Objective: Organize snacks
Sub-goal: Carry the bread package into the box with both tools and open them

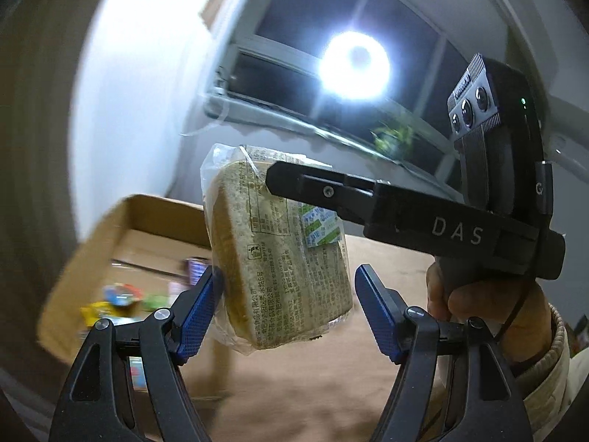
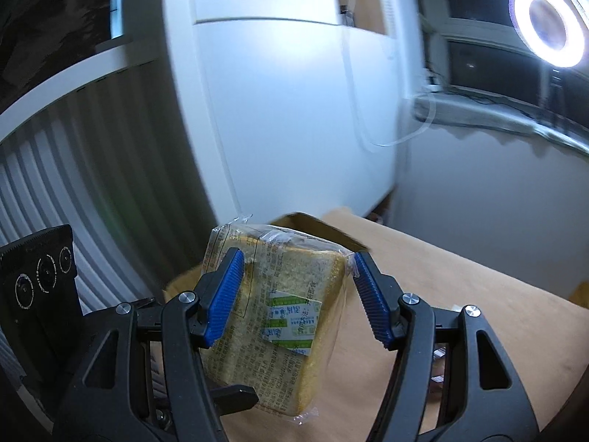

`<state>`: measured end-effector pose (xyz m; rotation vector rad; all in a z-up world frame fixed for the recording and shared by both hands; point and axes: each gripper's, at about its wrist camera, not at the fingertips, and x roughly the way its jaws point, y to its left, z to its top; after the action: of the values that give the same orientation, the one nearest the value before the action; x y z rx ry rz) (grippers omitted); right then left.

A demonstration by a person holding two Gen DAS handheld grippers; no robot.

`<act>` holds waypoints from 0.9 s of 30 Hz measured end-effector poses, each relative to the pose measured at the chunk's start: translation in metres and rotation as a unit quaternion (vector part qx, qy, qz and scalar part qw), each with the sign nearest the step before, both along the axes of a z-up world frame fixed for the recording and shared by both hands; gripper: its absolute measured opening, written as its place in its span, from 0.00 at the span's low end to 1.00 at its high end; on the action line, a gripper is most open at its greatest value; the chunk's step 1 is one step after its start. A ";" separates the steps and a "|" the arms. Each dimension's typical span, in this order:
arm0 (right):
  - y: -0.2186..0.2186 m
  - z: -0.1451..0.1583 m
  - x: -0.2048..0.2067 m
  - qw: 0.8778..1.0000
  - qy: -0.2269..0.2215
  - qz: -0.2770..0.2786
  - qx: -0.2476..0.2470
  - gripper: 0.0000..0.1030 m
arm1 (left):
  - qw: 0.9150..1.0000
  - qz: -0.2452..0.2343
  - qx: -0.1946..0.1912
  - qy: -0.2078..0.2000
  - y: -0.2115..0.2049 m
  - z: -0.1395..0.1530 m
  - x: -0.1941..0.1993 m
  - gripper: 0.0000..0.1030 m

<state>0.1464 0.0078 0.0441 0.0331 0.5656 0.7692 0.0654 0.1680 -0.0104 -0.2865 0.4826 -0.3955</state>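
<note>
A clear-wrapped packet of sliced bread (image 2: 294,313) with a green and white label hangs in the air above the table. My right gripper (image 2: 298,254) is shut on it, one blue pad on each side. In the left wrist view the same bread packet (image 1: 279,250) shows with one black right-gripper finger (image 1: 313,188) across its top. My left gripper (image 1: 288,269) stands open around the packet's lower part; its left pad is at the wrapper and its right pad is apart from it. A person's hand (image 1: 478,302) holds the right gripper's handle.
An open cardboard box (image 1: 110,228) with several colourful snack packets stands at the left on the tan table (image 1: 294,386); one box flap (image 2: 316,228) peeks out behind the bread. A ring light (image 1: 353,64) glares by the dark window. A white cabinet (image 2: 276,110) stands behind.
</note>
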 end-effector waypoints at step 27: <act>0.085 -0.041 0.030 0.999 0.006 0.025 -0.046 0.63 | 0.993 0.105 0.057 0.018 0.056 -0.013 0.018 0.73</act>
<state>0.1759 0.0926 0.0029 -0.0616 0.6142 0.7911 0.0837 0.2239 -0.0231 -0.2317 0.5041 -0.1580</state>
